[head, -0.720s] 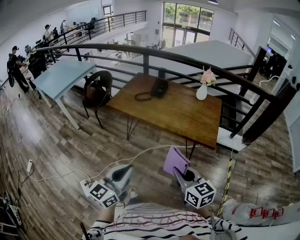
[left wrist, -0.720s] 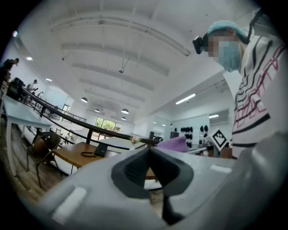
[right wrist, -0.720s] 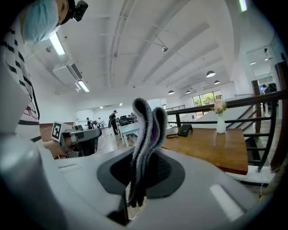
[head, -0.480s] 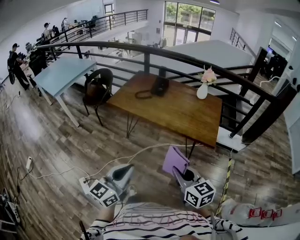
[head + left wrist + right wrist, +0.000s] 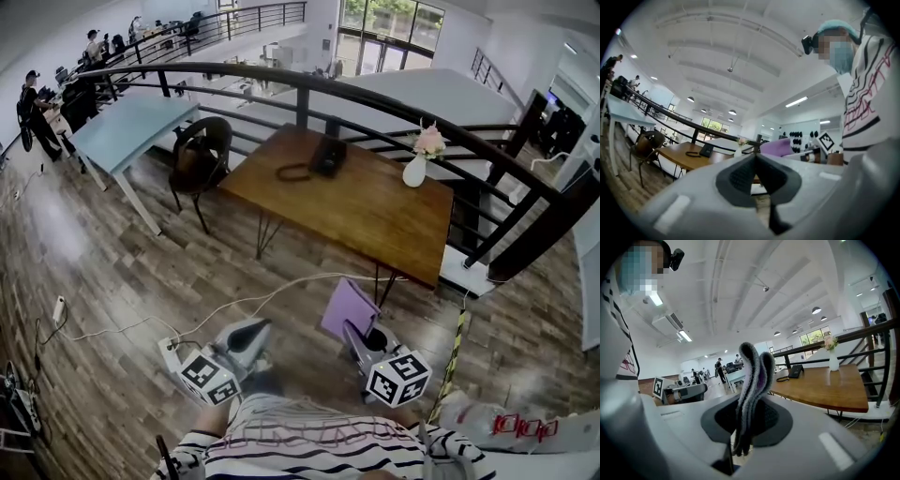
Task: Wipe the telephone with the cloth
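Your right gripper (image 5: 356, 335) pinches the soft purple cloth (image 5: 348, 307), ready to wipe the black desk telephone (image 5: 328, 157) far ahead, while your left gripper (image 5: 256, 330) is squeezed together, empty.

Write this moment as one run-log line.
right gripper: shut on cloth | left gripper: shut, empty | telephone: on table, untouched | wipe: not begun

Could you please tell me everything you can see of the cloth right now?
The cloth is lilac and looks soft and fleecy. It is folded into layers, whose edges show in the right gripper view. The right claw is shut on its lower part; the rest stands up beyond the jaws. It is held above the wooden floor, well short of the table and telephone; only the claw touches it.
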`<state>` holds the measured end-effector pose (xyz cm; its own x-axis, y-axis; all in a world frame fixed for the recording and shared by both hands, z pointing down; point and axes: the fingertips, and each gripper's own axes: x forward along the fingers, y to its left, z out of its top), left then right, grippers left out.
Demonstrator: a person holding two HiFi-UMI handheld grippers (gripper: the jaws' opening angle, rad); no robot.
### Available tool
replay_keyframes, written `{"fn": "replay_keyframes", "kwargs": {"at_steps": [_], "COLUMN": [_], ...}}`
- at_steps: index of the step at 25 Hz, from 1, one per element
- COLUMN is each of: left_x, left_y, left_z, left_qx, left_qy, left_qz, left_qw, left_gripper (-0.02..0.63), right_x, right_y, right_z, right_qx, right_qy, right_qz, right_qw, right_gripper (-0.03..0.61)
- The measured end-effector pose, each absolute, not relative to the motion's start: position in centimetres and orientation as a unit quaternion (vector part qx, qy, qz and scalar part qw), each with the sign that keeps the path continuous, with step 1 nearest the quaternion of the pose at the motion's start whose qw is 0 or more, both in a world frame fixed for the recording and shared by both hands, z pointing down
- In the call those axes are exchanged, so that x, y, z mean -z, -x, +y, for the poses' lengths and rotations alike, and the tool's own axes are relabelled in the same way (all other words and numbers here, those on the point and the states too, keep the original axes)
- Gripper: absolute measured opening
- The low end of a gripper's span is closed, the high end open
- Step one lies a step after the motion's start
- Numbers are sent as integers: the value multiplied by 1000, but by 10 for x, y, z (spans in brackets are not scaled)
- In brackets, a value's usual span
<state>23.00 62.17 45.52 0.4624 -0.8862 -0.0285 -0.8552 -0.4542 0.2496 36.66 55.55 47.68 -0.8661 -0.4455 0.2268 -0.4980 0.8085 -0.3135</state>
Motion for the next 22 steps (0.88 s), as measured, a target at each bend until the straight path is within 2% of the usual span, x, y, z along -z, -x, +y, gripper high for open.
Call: {"fn": "replay_keyframes", "kwargs": {"at_steps": [7, 22], "left_x": [-466, -444], "left_y": [-182, -13], "left_z": [565, 414], "left_qx": [99, 96], "left_qy": [-852, -881], "left_qz": [-501, -453], "left_qw": [110, 101], "left_gripper": [2, 2], "right_x": [-483, -459], "right_y": [-321, -150], "right_z": [503, 355], "right_qx": [-190, -183], "right_qy": [-275, -323], "right_qz": [-940, -928], "right_qw": [67, 42], "right_gripper": [35, 35]}}
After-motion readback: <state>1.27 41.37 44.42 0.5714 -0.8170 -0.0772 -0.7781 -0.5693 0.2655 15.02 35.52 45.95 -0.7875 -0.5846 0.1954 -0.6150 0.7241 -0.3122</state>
